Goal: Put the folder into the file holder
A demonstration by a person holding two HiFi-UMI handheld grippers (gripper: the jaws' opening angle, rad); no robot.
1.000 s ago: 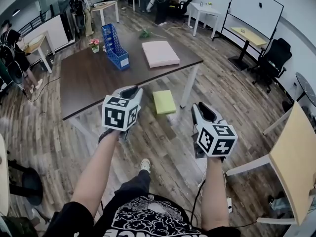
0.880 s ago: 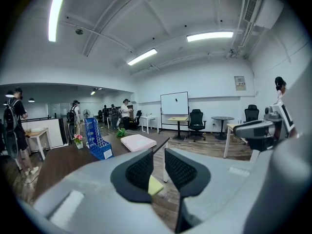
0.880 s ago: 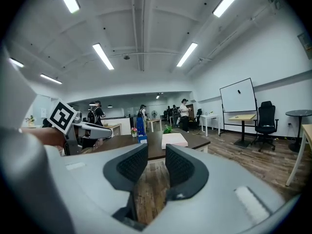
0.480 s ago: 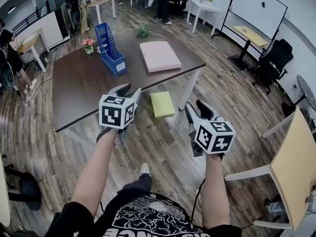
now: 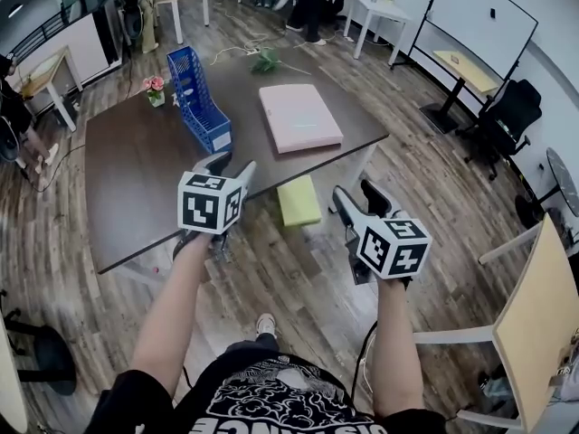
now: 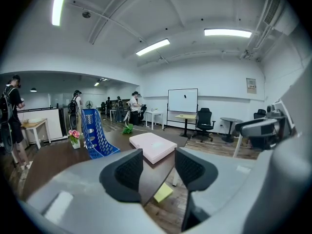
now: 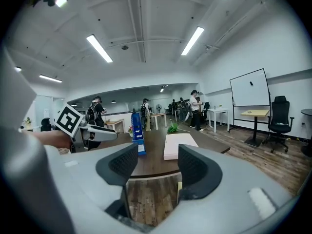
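A pink folder (image 5: 300, 116) lies flat on the dark brown table (image 5: 136, 179), toward its far right. The blue file holder (image 5: 197, 98) stands just left of it. My left gripper (image 5: 228, 164) hovers at the table's near edge; its jaws have just been opening and hold nothing. My right gripper (image 5: 355, 193) is over the floor, short of the table's right corner; its jaws have also just been opening, with nothing between them. The left gripper view shows the folder (image 6: 152, 145) and holder (image 6: 95, 133) ahead. In the right gripper view the folder (image 7: 179, 145) lies right of the holder (image 7: 138, 130).
A small flower pot (image 5: 156, 89) and a green plant (image 5: 267, 61) sit at the table's far side. A yellow-green pad (image 5: 298, 200) lies under the table's near right edge. A whiteboard (image 5: 479, 12), office chair (image 5: 507, 111) and light wooden table (image 5: 543, 306) stand right. People stand at the back.
Both grippers have moved forward toward the table, which now sits closer in the head view. Both pairs of jaws stand wider apart than before.
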